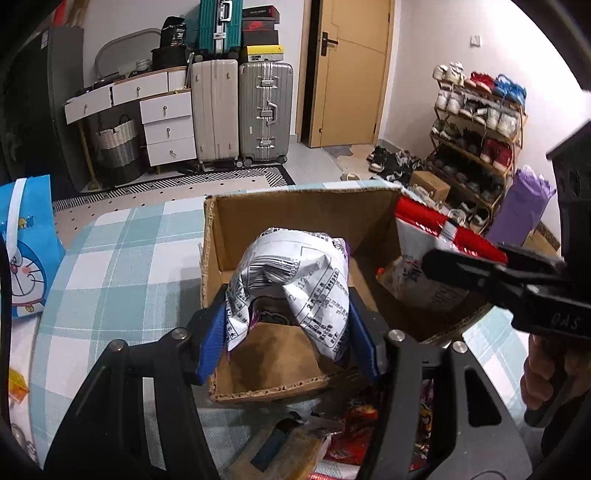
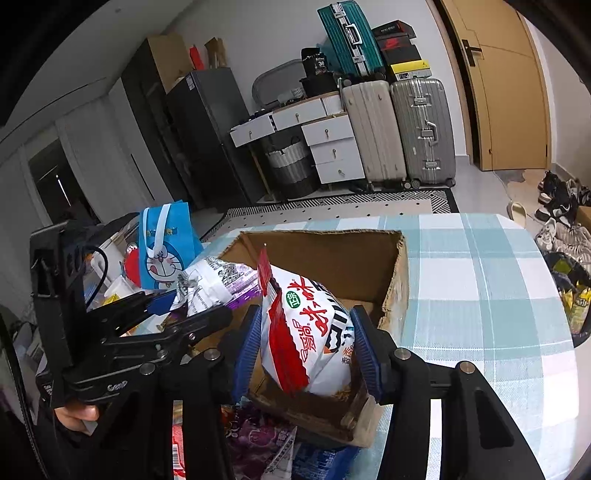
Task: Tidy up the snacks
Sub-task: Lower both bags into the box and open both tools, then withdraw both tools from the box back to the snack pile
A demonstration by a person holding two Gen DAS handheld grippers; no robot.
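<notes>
Each claw pinches a snack packet (image 1: 291,284) over the cardboard box (image 1: 295,206).

This is a room in a home, lived in and used partly for storage. Against the far wall stand hard-shell suitcases (image 1: 264,112), with a teal one (image 1: 218,24) and shoe boxes (image 1: 260,31) stacked above them, next to a white desk with drawers (image 1: 168,122) and a woven laundry basket (image 1: 120,147). A wooden door (image 1: 351,70) closes the far wall, and a tiered rack crowded with sneakers (image 1: 476,122) fills the corner to its right (more pairs lie loose on the tiled floor). A patterned rug (image 2: 332,208) lies before the drawers, a dark fridge (image 2: 207,136) stands further left, and a blue-and-white checked cloth (image 2: 480,280) covers the table.
</notes>
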